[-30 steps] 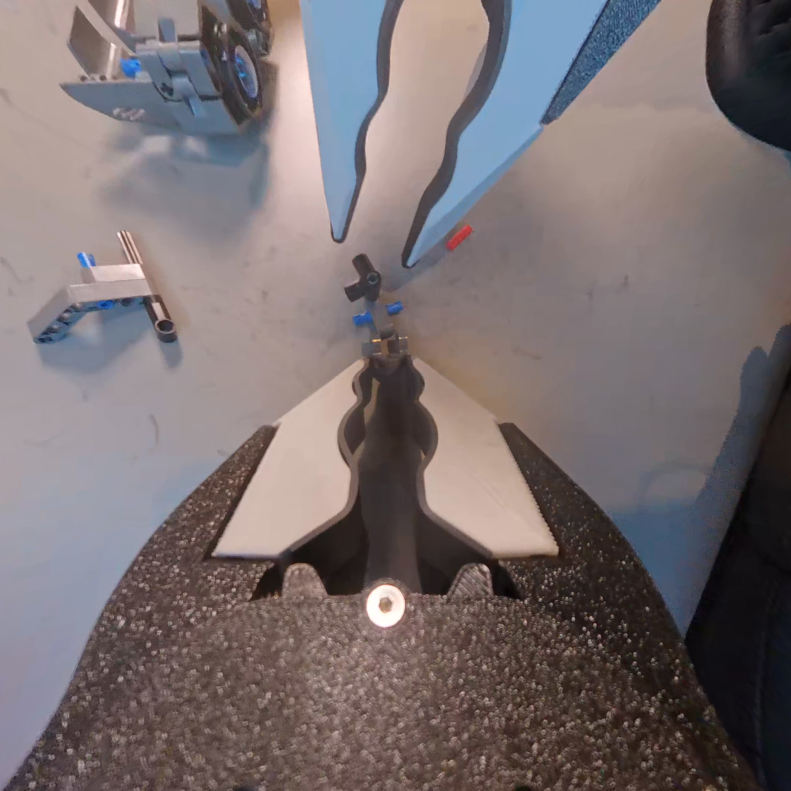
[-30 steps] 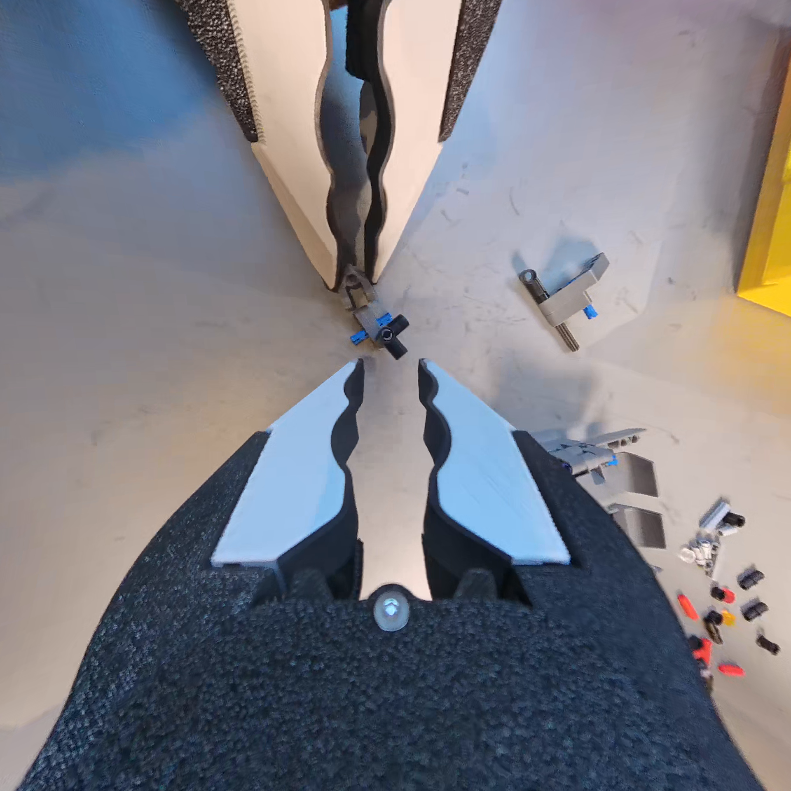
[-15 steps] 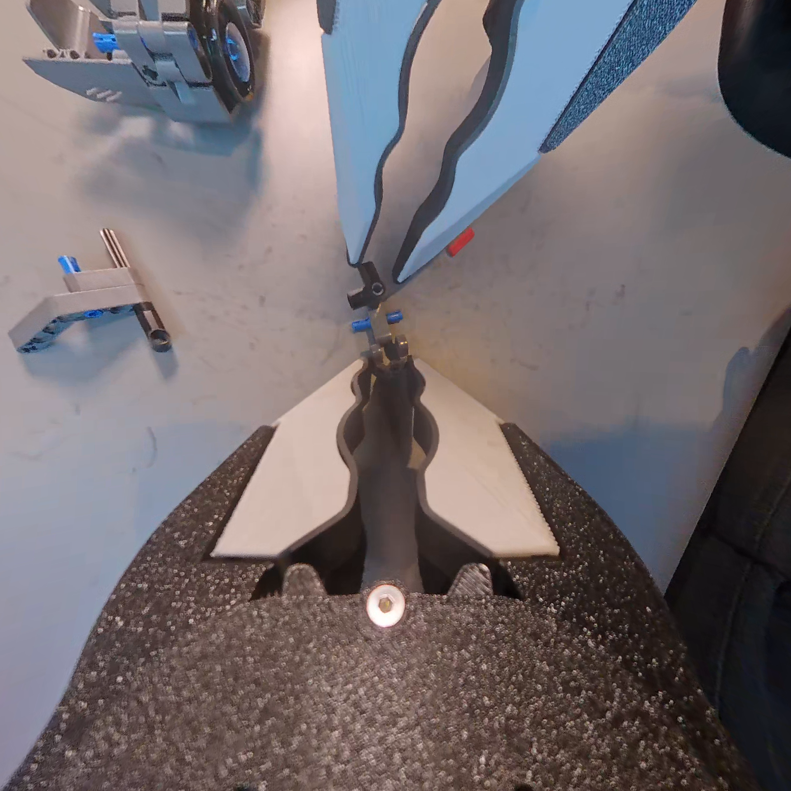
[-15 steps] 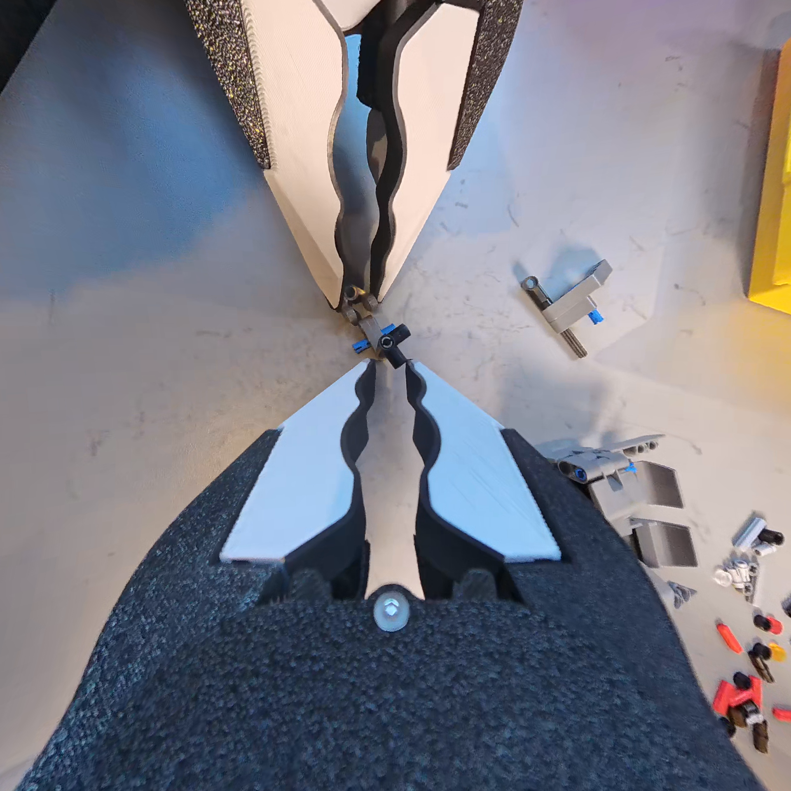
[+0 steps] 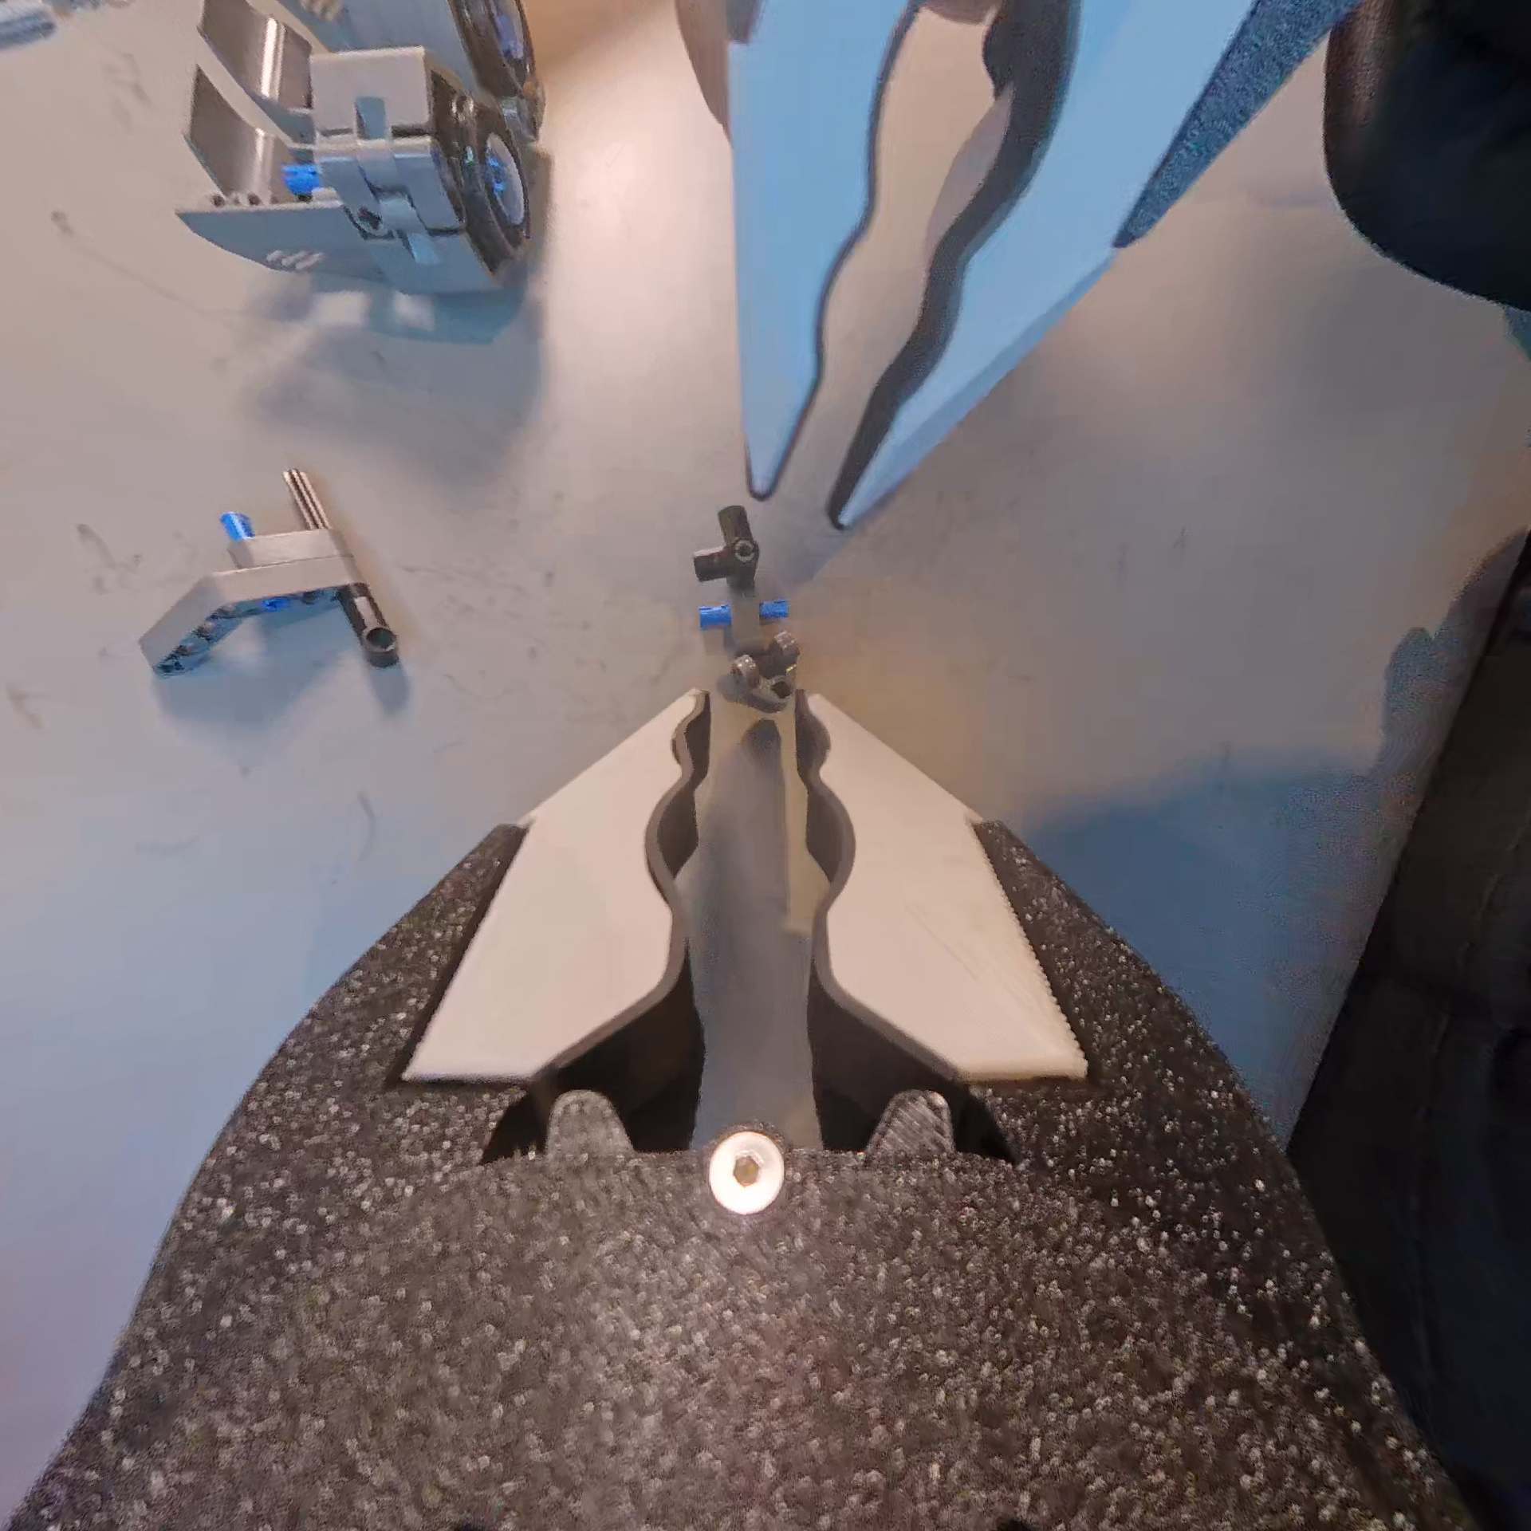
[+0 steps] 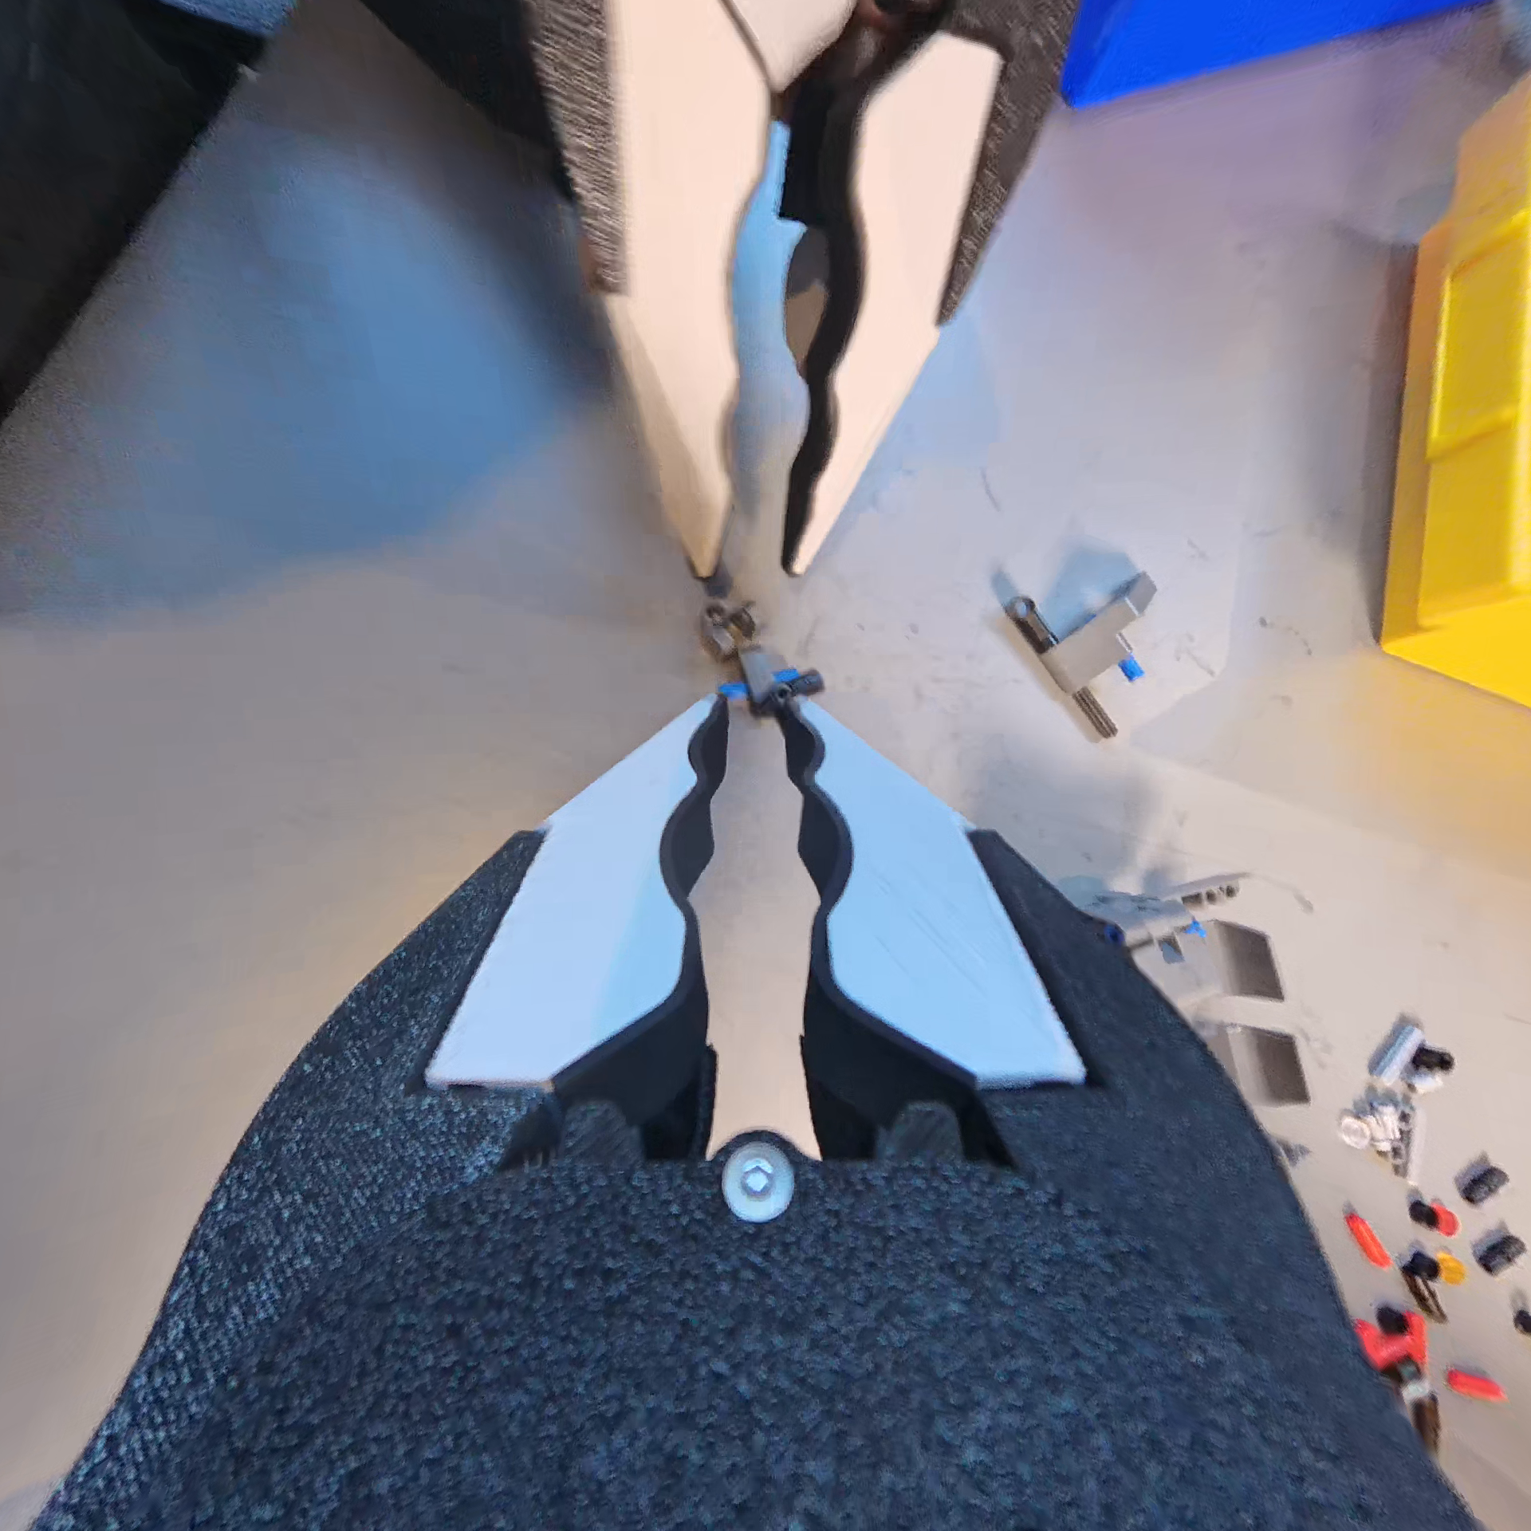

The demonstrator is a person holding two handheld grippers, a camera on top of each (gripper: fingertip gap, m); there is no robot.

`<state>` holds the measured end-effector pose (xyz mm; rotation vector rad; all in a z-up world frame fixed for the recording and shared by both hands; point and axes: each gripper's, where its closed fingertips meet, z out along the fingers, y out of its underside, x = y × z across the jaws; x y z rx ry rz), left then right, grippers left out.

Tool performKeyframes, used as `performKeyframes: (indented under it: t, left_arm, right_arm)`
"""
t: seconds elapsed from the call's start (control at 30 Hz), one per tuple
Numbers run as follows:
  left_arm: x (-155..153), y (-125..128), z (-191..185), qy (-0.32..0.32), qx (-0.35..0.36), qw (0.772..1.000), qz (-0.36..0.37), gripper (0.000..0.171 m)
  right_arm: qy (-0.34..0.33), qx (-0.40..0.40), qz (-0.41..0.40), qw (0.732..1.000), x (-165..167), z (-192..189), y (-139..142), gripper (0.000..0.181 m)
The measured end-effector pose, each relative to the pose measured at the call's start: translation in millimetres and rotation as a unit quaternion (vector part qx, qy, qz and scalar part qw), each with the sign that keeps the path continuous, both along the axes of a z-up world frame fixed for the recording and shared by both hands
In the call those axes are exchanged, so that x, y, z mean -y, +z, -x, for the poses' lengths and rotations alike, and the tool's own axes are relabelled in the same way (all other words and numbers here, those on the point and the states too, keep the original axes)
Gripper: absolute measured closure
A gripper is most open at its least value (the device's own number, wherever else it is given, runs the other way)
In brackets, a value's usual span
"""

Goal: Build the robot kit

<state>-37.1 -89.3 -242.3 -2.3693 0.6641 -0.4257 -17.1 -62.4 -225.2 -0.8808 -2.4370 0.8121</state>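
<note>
A small assembly (image 5: 741, 613) of a grey beam, blue pins and a black cross connector sits just off the white table (image 5: 1118, 621), between the two grippers. My left gripper (image 5: 754, 696) has its jaws a little apart. The assembly's near end touches only one fingertip (image 5: 808, 704), with a slit on the other side. My right gripper (image 6: 755, 702) is open with a narrow gap. Its tips stop just short of the black connector (image 6: 791, 681), and nothing is clamped. Each gripper also shows in the other's view, the right (image 5: 797, 507) and the left (image 6: 751, 572).
A grey L-shaped part with a black axle (image 5: 265, 580) lies to the left. A grey wheel assembly (image 5: 389, 182) lies beyond it. In the right wrist view there are grey panels (image 6: 1201, 944), loose small pieces (image 6: 1425, 1226), a yellow bin (image 6: 1475, 464) and a blue bin (image 6: 1243, 41). The grippers' ends are close to 5 centimeters from one another.
My right gripper narrowed and came up to the black connector, then drew back a little. My left gripper's jaws have eased slightly apart around the assembly's end. Both views are blurred by motion.
</note>
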Motion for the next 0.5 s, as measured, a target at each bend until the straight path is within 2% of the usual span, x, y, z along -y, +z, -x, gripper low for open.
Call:
performKeyframes:
  t: [0.2,0.5]
  left_arm:
    - [-4.6,2.3,2.2,-0.008,0.035,0.999,0.001,0.163]
    - [-18.6,-4.8,0.2,-0.038,0.032,0.999,0.017,0.165]
  right_arm:
    - [0.016,-0.018,-0.017,1.000,31.2,5.2,-9.8,0.176]
    - [-0.031,-0.003,-0.037,0.999,17.7,10.2,-22.4,0.181]
